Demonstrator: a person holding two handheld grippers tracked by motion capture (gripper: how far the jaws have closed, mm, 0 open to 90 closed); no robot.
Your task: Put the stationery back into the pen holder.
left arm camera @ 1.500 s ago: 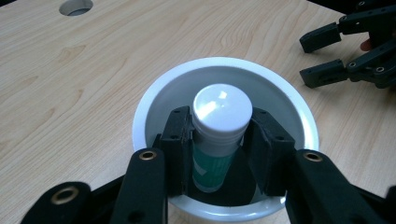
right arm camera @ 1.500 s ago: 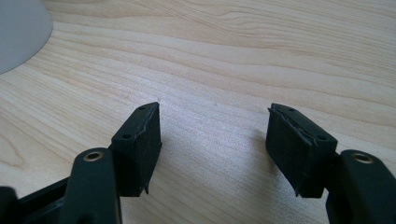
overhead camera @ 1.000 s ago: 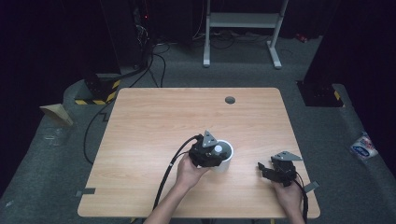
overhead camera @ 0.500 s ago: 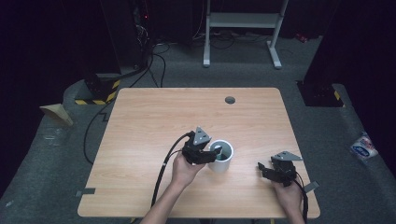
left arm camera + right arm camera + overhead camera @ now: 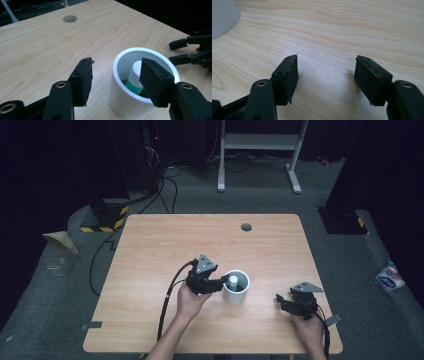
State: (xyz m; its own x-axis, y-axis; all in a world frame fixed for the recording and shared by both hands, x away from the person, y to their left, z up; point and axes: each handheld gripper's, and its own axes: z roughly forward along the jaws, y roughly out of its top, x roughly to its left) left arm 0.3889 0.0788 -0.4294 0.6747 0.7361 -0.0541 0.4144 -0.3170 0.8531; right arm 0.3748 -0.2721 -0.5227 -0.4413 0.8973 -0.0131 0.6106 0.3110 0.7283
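Dark floor rings the table (image 5: 150,245); a tube (image 5: 135,75), probably capped, already stands in the cup (image 5: 235,287), left gripper (image 5: 220,284) wide at its 9 o'clock, right gripper (image 5: 285,301) wide, empty.

High view: light-wood rectangular table top (image 5: 165,250) evenly lit from above; surrounding grey floor dim, far background near black; picture soft, low detail; faint shadows only. Left gripper view: white cylindrical cup (image 5: 130,100) bright, rim slightly glaring; near black jaws a little blurred; background corner black. Right gripper view: wood grain sharp mid-frame; soft shadows beneath jaws; pale blurred cup edge at top left.
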